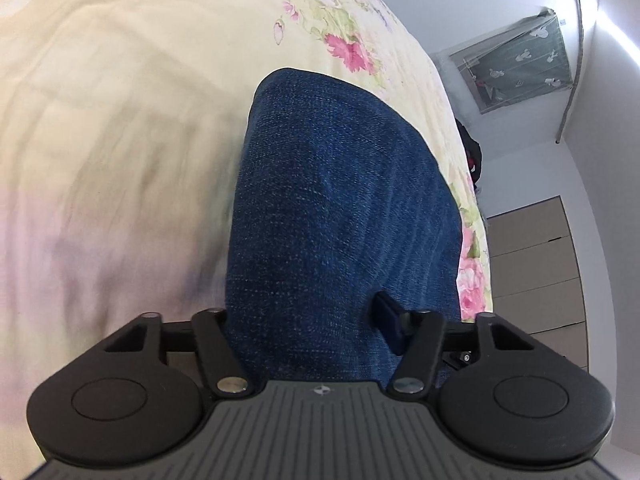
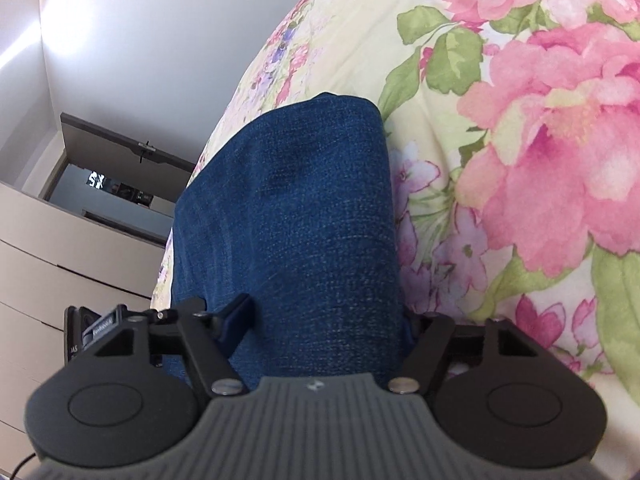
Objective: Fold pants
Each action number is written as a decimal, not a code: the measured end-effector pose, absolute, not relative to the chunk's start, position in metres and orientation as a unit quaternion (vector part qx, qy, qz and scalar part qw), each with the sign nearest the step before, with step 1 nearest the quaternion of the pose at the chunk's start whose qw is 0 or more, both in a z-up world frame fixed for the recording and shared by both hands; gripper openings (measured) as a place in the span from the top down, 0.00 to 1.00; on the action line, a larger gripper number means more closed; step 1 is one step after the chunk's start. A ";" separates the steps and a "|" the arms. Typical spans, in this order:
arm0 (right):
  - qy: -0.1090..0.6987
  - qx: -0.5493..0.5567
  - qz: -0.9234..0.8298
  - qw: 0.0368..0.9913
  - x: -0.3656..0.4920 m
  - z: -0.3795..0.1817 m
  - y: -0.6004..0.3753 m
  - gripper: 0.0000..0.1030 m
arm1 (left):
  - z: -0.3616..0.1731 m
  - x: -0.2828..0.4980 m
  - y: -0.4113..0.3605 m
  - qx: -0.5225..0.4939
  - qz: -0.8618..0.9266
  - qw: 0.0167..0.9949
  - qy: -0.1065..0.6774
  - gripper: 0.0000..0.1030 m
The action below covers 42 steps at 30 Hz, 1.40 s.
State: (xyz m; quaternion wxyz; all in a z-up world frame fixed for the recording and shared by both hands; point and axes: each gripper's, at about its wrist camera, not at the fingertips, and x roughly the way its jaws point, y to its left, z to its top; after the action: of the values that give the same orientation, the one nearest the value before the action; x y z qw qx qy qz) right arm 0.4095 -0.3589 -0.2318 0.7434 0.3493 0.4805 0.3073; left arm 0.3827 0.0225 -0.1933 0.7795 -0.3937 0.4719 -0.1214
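- Right wrist view: white characters reading "SX" (image 2: 95, 180) show in a dark doorway or mirror (image 2: 116, 200) beyond pale drawer fronts (image 2: 60, 276); small print on a black clip-like part (image 2: 105, 326) at the left side of the right tongs is too small to read.
- Left wrist view: no legible writing; a small round emblem sits on the grey ribbed housing (image 1: 322, 390) of the left tongs.
- Pants (image 1: 340, 208): dark blue denim with a fine pale fleck, lying on a bed (image 1: 100, 100) covered by a cream sheet printed with pink and lilac flowers and green leaves; the far end of the cloth appears as a smooth, rounded edge (image 1: 288, 74).
- Left tongs (image 1: 312, 320): denim fills the gap between the two sides and hides one finger; one blue-padded finger (image 1: 388, 326) presses against the cloth, so the tongs hold the pants.
- Right tongs (image 2: 324, 320): likewise closed on the pants (image 2: 296, 208), with one blue-padded finger (image 2: 236, 322) visible at the left edge of the denim.
- Left view only: a grey-green hanging cloth with white figures (image 1: 516, 60) on the wall, a cable (image 1: 576, 52), and a dark object (image 1: 472, 156) at the bed's edge.
- Right view only: large pink blooms (image 2: 552, 152) close to the lens.
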 end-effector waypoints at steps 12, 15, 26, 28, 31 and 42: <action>0.449 0.341 0.379 0.734 0.354 -0.173 -0.303 0.67 | -0.124 0.305 0.087 -0.377 -0.116 0.810 0.434 0.62; 0.439 0.323 0.410 0.731 0.325 -0.154 -0.269 0.67 | -0.115 0.261 0.113 -0.381 -0.099 0.817 0.421 0.62; 0.495 0.256 0.440 0.704 0.216 -0.156 -0.181 0.67 | -0.152 0.152 0.172 -0.431 -0.073 0.786 0.437 0.62; 0.504 0.247 0.436 0.703 0.201 -0.155 -0.173 0.67 | -0.153 0.145 0.180 -0.437 -0.076 0.786 0.431 0.62; 0.504 0.242 0.434 0.707 0.192 -0.145 -0.157 0.67 | -0.147 0.139 0.195 -0.436 -0.081 0.791 0.421 0.62; 0.492 0.200 0.465 0.708 0.183 -0.106 -0.060 0.67 | -0.121 0.102 0.272 -0.442 -0.046 0.813 0.377 0.61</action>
State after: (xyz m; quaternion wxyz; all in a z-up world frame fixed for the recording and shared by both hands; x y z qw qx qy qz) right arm 0.1833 -0.0599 -0.1055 0.7079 0.2001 0.4923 0.4652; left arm 0.1024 0.2720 -0.1207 0.8129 -0.4416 0.3770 -0.0457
